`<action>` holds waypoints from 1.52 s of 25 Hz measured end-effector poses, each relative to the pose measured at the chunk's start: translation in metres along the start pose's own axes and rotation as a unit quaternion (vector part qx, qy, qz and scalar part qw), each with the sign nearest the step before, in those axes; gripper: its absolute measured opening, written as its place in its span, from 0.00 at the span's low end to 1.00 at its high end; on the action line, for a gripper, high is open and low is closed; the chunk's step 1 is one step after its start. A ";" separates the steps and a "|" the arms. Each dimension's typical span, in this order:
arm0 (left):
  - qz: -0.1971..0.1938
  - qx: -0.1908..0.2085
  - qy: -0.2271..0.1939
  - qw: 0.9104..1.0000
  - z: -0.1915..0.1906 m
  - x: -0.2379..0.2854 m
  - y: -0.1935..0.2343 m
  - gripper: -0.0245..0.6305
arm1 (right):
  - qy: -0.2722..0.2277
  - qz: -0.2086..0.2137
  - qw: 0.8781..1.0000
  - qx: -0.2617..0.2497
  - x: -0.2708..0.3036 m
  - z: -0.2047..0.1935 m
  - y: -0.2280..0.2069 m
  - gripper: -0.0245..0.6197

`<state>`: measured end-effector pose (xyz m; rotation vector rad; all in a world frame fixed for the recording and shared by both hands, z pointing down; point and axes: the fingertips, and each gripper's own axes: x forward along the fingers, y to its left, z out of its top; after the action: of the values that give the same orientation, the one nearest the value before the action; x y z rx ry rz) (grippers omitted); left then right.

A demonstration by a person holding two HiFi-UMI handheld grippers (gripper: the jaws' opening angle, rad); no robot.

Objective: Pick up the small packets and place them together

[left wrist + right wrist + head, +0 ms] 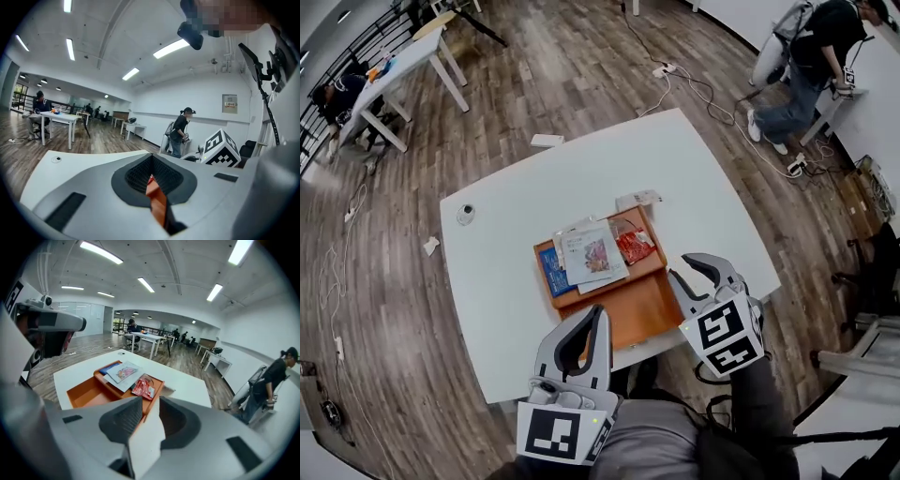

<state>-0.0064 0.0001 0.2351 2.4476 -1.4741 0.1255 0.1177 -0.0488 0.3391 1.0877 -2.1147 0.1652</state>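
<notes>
Several packets (592, 255) (print unreadable) — in orange tray (649, 307).

Matt white table (516, 272), wood-plank floor (572, 56), glossy red packet (635, 247).

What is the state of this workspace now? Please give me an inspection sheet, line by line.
Surface: white table; orange tray near its front edge.
Job's things: packets piled at the tray's far end, red packet beside them; one pale packet on the table beyond the tray.
Clutter: small round object on the table; paper scraps on the wooden floor.
Grippers: left gripper shut, nothing held; right gripper open, empty.
Cables: cables trail over the floor beyond the table.
Surroundings: seated person, other tables.
</notes>
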 end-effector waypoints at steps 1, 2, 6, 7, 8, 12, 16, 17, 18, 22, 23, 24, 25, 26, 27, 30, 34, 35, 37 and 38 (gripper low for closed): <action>-0.011 0.001 0.002 1.000 -0.001 0.002 -0.008 0.04 | 0.004 -0.007 1.000 0.005 -0.006 -0.007 -0.003 0.19; -0.021 0.001 0.004 1.000 -0.003 0.005 -0.015 0.04 | 0.009 -0.015 1.000 0.010 -0.011 -0.014 -0.007 0.19; -0.058 0.001 0.014 0.998 -0.010 0.019 -0.031 0.04 | 0.032 -0.047 0.998 0.024 -0.022 -0.039 -0.020 0.19; -0.066 0.000 0.017 0.998 -0.011 0.023 -0.033 0.04 | 0.038 -0.051 0.998 0.030 -0.022 -0.044 -0.022 0.19; -0.072 -0.001 0.019 0.997 -0.012 0.027 -0.034 0.04 | 0.043 -0.053 0.997 0.035 -0.022 -0.047 -0.023 0.19; -0.091 -0.007 0.020 0.996 -0.010 0.044 -0.028 0.04 | 0.058 -0.061 0.996 0.041 -0.012 -0.046 -0.030 0.19; -0.096 -0.018 0.014 0.995 -0.009 0.060 -0.006 0.04 | 0.063 -0.072 0.995 0.034 0.005 -0.034 -0.036 0.19; -0.093 -0.022 0.013 0.995 -0.009 0.064 0.000 0.04 | 0.065 -0.074 0.995 0.031 0.009 -0.032 -0.038 0.19; -0.090 -0.026 0.012 0.996 -0.009 0.068 0.006 0.04 | 0.067 -0.073 0.995 0.028 0.013 -0.031 -0.039 0.19; -0.083 -0.039 0.019 0.996 -0.012 0.072 0.013 0.04 | 0.072 -0.064 0.995 0.014 0.026 -0.024 -0.045 0.19; -0.079 -0.040 0.019 0.996 -0.011 0.074 0.015 0.04 | 0.071 -0.062 0.996 0.008 0.029 -0.020 -0.046 0.19; -0.072 -0.040 0.015 0.996 -0.008 0.076 0.018 0.04 | 0.069 -0.059 0.996 0.001 0.032 -0.016 -0.048 0.19; -0.064 -0.039 0.010 0.997 -0.005 0.078 0.021 0.04 | 0.066 -0.054 0.996 -0.006 0.036 -0.013 -0.050 0.19; -0.055 -0.037 0.004 0.998 -0.003 0.079 0.025 0.04 | 0.063 -0.049 0.997 -0.012 0.039 -0.009 -0.052 0.19; -0.046 -0.037 0.001 0.998 -0.002 0.081 0.027 0.04 | 0.060 -0.043 0.997 -0.018 0.043 -0.007 -0.055 0.19; -0.020 -0.040 -0.003 0.999 -0.004 0.090 0.031 0.04 | 0.046 -0.021 0.998 -0.037 0.059 -0.003 -0.064 0.19; 0.037 -0.048 -0.018 0.998 -0.009 0.103 0.029 0.04 | 0.032 0.012 0.995 -0.092 0.084 -0.009 -0.077 0.19; 0.051 -0.051 -0.019 0.997 -0.011 0.106 0.029 0.04 | 0.029 0.018 0.994 -0.107 0.089 -0.012 -0.079 0.19; 0.072 -0.056 -0.018 0.996 -0.015 0.112 0.028 0.04 | 0.028 0.030 0.990 -0.131 0.103 -0.018 -0.084 0.19; 0.081 -0.058 -0.017 0.995 -0.018 0.116 0.028 0.04 | 0.028 0.033 0.989 -0.142 0.110 -0.021 -0.086 0.19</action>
<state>0.0254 -0.1058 0.2825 2.2491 -1.6452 0.0307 0.1532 -0.1656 0.4093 0.8352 -2.0492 -0.0720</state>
